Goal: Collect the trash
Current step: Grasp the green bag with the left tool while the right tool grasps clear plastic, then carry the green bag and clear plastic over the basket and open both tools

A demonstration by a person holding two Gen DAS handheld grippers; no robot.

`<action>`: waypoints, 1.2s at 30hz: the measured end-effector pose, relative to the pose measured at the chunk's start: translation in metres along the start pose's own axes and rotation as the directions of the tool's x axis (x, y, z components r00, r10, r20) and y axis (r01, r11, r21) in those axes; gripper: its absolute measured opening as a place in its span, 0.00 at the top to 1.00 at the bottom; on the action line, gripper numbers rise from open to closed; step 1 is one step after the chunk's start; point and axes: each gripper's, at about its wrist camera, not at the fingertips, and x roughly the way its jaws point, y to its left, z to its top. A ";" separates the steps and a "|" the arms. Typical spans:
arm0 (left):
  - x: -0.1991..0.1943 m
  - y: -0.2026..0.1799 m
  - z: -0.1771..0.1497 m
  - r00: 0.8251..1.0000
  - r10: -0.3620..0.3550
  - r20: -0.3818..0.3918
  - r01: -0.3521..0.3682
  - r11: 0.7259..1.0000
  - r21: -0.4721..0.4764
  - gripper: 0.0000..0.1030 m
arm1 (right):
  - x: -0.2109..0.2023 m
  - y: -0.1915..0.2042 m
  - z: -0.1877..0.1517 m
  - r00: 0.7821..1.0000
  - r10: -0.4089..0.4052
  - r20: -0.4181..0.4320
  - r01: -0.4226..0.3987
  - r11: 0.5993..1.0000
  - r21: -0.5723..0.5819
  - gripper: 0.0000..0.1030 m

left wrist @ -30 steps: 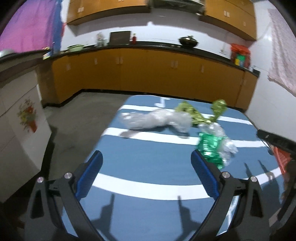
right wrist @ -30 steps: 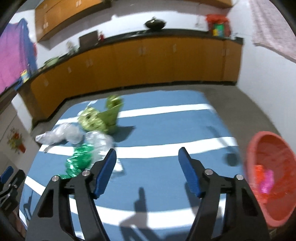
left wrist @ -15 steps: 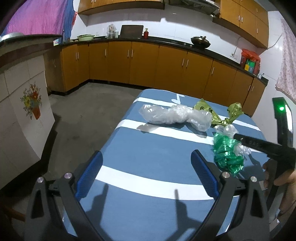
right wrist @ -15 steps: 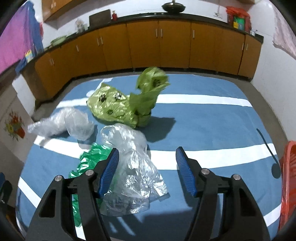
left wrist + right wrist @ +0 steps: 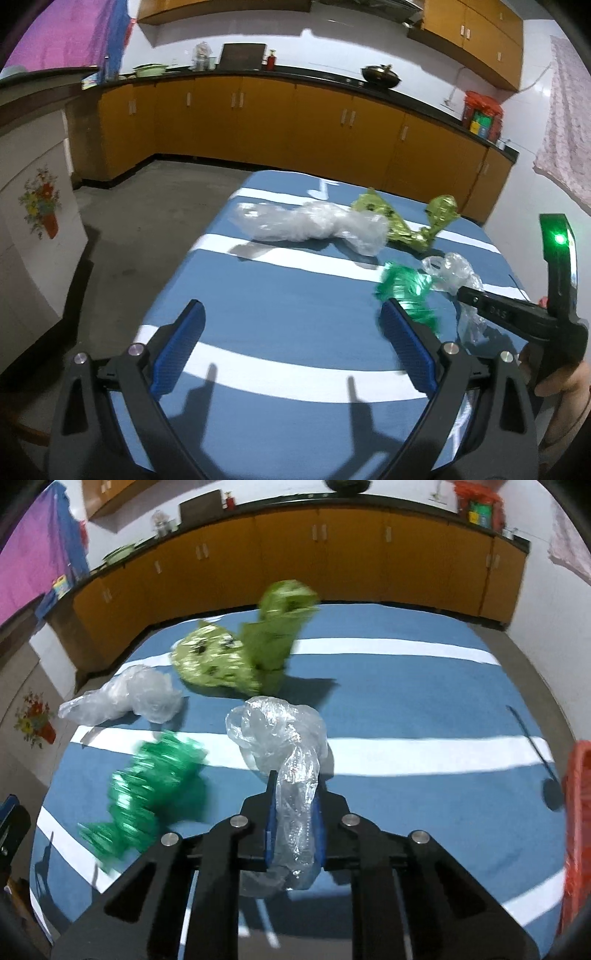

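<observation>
Closing on a crumpled clear plastic bag (image 5: pixel 291 775), the right gripper (image 5: pixel 294 812) pinches the bag's lower part between its blue pads while the upper part bulges forward over the blue-and-white striped table (image 5: pixel 406 701). The left gripper (image 5: pixel 291 347) hangs over the table's near end with jaws spread wide and nothing between them. Small characters on the right gripper's finger, seen from the left wrist, are too blurred to read. Just left of the held bag lies a green foil wrapper (image 5: pixel 155 790); farther off lie a second clear bag (image 5: pixel 125 698) and a yellow-green bag (image 5: pixel 236 653). A red basket (image 5: pixel 578 812) stands at the right edge.
</observation>
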 end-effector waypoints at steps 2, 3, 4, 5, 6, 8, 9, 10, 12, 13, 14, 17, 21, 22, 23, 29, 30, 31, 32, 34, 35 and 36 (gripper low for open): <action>0.004 -0.011 0.001 1.000 -0.022 -0.007 0.022 1.000 0.021 0.08 | -0.008 -0.016 -0.007 1.000 -0.028 0.004 0.028 0.999 0.024 0.84; 0.006 -0.017 0.002 0.999 -0.032 -0.011 0.032 0.999 0.031 0.08 | -0.011 -0.024 -0.010 0.999 -0.049 0.006 0.049 0.998 0.033 0.84; 0.008 -0.022 0.003 0.999 -0.043 -0.015 0.043 0.998 0.041 0.08 | -0.015 -0.033 -0.014 0.997 -0.077 0.010 0.076 0.996 0.044 0.84; 0.011 -0.030 0.004 0.998 -0.056 -0.020 0.057 0.997 0.055 0.08 | -0.021 -0.045 -0.019 0.994 -0.108 0.015 0.107 0.992 0.063 0.84; 0.015 -0.036 0.005 0.998 -0.062 -0.024 0.064 0.996 0.065 0.08 | -0.025 -0.052 -0.022 0.992 -0.125 0.018 0.124 0.989 0.079 0.84; 0.023 -0.051 0.009 0.997 -0.074 -0.038 0.077 0.993 0.094 0.08 | -0.033 -0.071 -0.029 0.985 -0.174 0.019 0.170 0.979 0.115 0.84; 0.027 -0.055 0.011 0.996 -0.079 -0.043 0.083 0.991 0.103 0.08 | -0.035 -0.078 -0.031 0.982 -0.191 0.017 0.187 0.974 0.125 0.84; 0.033 -0.061 0.013 0.995 -0.083 -0.052 0.089 0.989 0.118 0.08 | -0.038 -0.086 -0.033 0.978 -0.208 0.016 0.204 0.969 0.137 0.84; 0.045 -0.072 0.015 0.993 -0.087 -0.075 0.097 0.985 0.143 0.08 | -0.042 -0.101 -0.038 0.970 -0.241 0.011 0.236 0.959 0.158 0.84; 0.052 -0.077 0.015 0.992 -0.086 -0.091 0.099 0.983 0.155 0.09 | -0.043 -0.110 -0.040 0.968 -0.252 0.007 0.247 0.955 0.165 0.84; 0.060 -0.081 0.015 0.991 -0.082 -0.110 0.099 0.982 0.164 0.09 | -0.043 -0.114 -0.040 0.967 -0.257 0.002 0.252 0.952 0.171 0.84; 0.079 -0.086 0.015 0.985 -0.061 -0.158 0.087 0.982 0.165 0.11 | -0.040 -0.121 -0.042 0.966 -0.257 -0.010 0.254 0.952 0.171 0.84; 0.096 -0.087 0.011 0.974 -0.061 -0.217 0.095 0.984 0.151 0.24 | -0.039 -0.120 -0.042 0.968 -0.252 -0.008 0.250 0.956 0.155 0.83; 0.099 -0.087 0.010 0.972 -0.060 -0.229 0.096 0.984 0.149 0.27 | -0.039 -0.120 -0.041 0.969 -0.247 -0.010 0.245 0.957 0.157 0.83; 0.103 -0.087 0.009 0.969 -0.057 -0.239 0.095 0.985 0.148 0.30 | -0.039 -0.122 -0.043 0.970 -0.243 -0.011 0.242 0.957 0.160 0.83; 0.112 -0.089 0.008 0.965 -0.049 -0.256 0.091 0.984 0.154 0.46 | -0.038 -0.126 -0.041 0.974 -0.226 -0.013 0.224 0.959 0.172 0.83; 0.113 -0.090 0.009 0.965 -0.051 -0.256 0.094 0.983 0.156 0.50 | -0.038 -0.127 -0.041 0.975 -0.221 -0.013 0.220 0.960 0.173 0.83; 0.113 -0.091 0.009 0.965 -0.055 -0.257 0.099 0.982 0.160 0.60 | -0.039 -0.127 -0.041 0.976 -0.217 -0.013 0.216 0.960 0.177 0.83; 0.113 -0.092 0.009 0.964 -0.058 -0.259 0.103 0.982 0.161 0.61 | -0.039 -0.131 -0.040 0.977 -0.211 -0.012 0.210 0.961 0.182 0.83; 0.110 -0.093 0.009 0.963 -0.075 -0.259 0.118 0.980 0.158 0.63 | -0.043 -0.132 -0.041 0.979 -0.204 -0.006 0.201 0.959 0.200 0.84; 0.109 -0.094 0.008 0.963 -0.078 -0.256 0.121 0.980 0.159 0.63 | -0.044 -0.133 -0.042 0.979 -0.203 -0.003 0.200 0.959 0.204 0.84; 0.106 -0.096 0.008 0.965 -0.078 -0.250 0.122 0.979 0.166 0.63 | -0.047 -0.134 -0.043 0.979 -0.204 0.004 0.199 0.958 0.207 0.84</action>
